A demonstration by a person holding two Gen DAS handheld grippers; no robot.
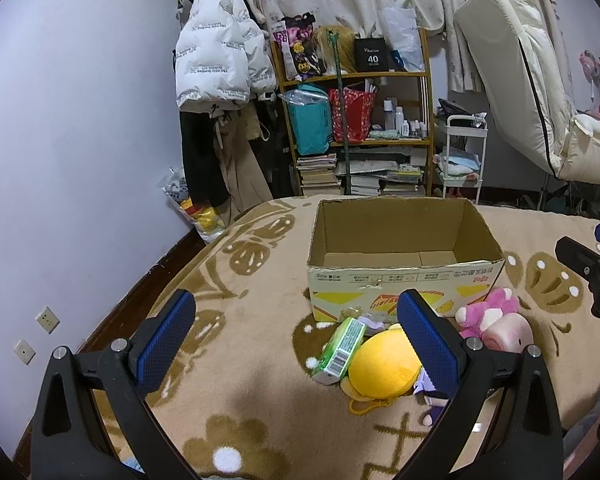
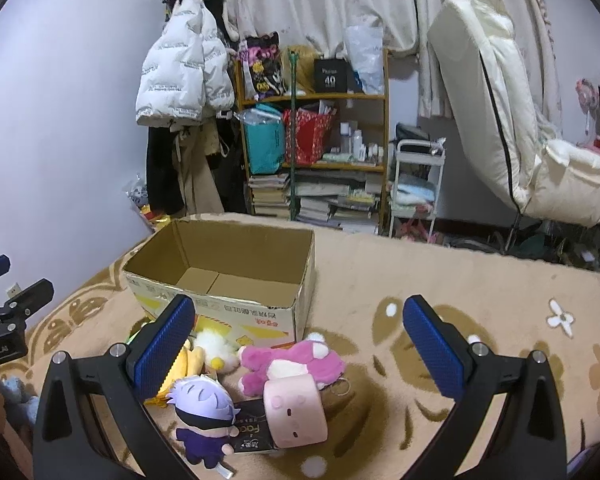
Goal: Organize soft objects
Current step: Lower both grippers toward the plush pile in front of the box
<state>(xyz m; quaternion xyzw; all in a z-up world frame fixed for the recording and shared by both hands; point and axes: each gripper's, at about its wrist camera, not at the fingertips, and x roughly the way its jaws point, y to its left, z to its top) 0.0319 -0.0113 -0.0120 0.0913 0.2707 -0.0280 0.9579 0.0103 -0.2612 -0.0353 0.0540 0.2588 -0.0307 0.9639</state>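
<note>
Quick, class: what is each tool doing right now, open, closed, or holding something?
Left tool: open, holding nothing.
Right tool: open, holding nothing.

Dim, bluish indoor light, seemingly from overhead. Soft shadows pool on the blanket (image 1: 240, 400) beside the cardboard box (image 2: 236, 312). Fisheye bending curves the wall (image 1: 80, 120); corners vignette black. Focus is fairly sharp throughout.

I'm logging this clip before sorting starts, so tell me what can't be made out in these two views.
- Dark packet, right wrist view: mostly covered by the purple-haired doll and pink cylinder plush.
- Yellow plush, left wrist view: its right side hidden behind the left gripper finger.
- Cardboard box print: too small to read.
</note>
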